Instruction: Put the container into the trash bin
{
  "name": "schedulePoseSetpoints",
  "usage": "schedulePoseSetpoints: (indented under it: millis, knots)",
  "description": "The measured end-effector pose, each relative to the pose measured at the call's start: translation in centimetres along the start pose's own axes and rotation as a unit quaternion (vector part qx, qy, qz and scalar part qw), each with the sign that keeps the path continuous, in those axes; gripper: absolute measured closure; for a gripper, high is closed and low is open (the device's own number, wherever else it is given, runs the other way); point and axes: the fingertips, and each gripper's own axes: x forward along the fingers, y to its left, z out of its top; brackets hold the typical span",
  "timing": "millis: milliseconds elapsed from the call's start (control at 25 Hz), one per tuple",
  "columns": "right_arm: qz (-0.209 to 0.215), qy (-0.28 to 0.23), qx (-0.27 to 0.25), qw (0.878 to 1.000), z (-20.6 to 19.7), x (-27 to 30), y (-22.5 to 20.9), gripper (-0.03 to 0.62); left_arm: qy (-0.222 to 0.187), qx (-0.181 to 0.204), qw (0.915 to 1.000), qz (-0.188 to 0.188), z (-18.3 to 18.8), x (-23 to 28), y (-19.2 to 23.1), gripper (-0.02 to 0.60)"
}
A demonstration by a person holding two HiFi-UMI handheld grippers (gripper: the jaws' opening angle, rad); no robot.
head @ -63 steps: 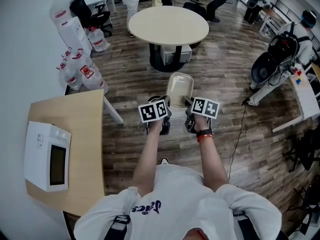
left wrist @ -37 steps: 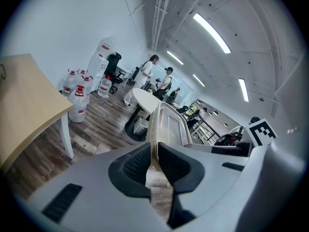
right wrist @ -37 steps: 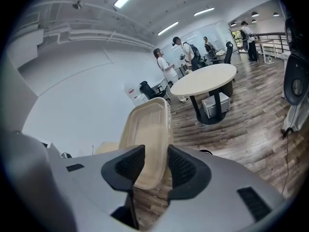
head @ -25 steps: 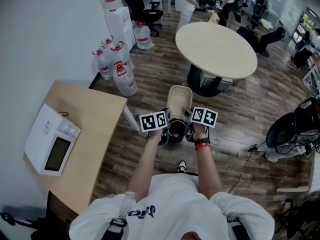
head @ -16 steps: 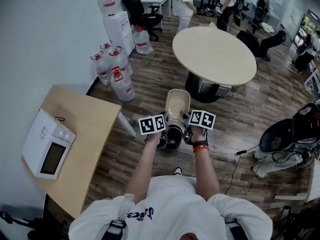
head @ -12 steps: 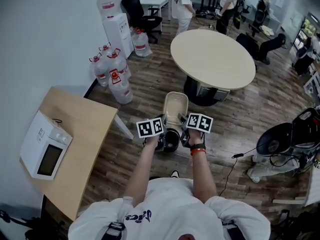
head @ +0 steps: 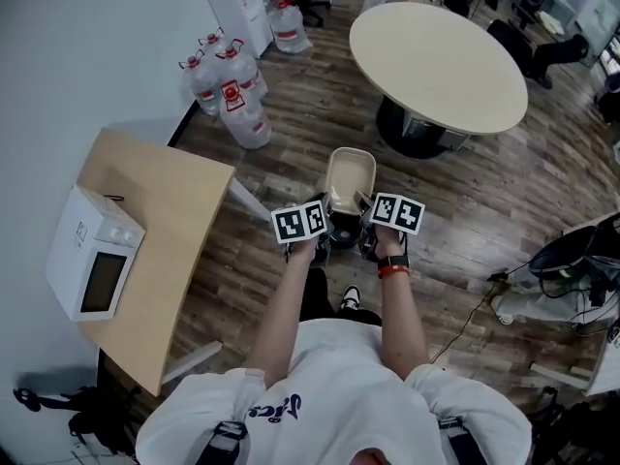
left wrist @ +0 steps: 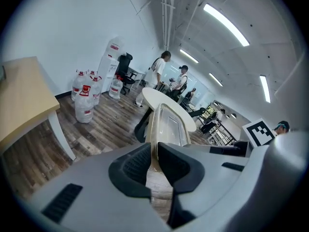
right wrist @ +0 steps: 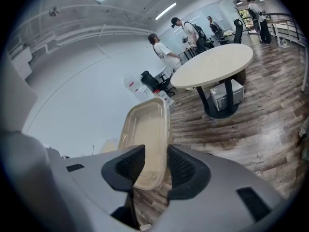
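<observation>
Not finished: over the wood-plank floor [head: 291,143], the container [head: 351,174] is held up just above what looks like the dark, round trash bin [head: 340,235], not yet dropped. It is smooth beige plastic, rectangular with rounded corners. The left gripper [left wrist: 155,163] is closing on its thin rim. The right gripper [right wrist: 155,170] clamps its other side between ribbed black pads.

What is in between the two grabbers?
The beige container, gripped on one edge by the left gripper and on the other by the right gripper. The head view shows it, with something dark and round beneath.
</observation>
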Motion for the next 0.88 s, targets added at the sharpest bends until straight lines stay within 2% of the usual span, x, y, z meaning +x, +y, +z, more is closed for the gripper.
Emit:
schedulePoseSetpoints:
  millis: [360,880]
  knots:
    - [-0.039,0.041,0.006,0.998,-3.1,7.0,-3.2,0.433,0.053,-0.031,0.9981,0.008,-3.2,5.3,6.4,0.522]
    - [-0.068,0.097,0.043,0.992,-8.1,12.4,-8.2,0.434,0.123,-0.055,0.9906,0.025,-8.6,10.0,11.3,0.522]
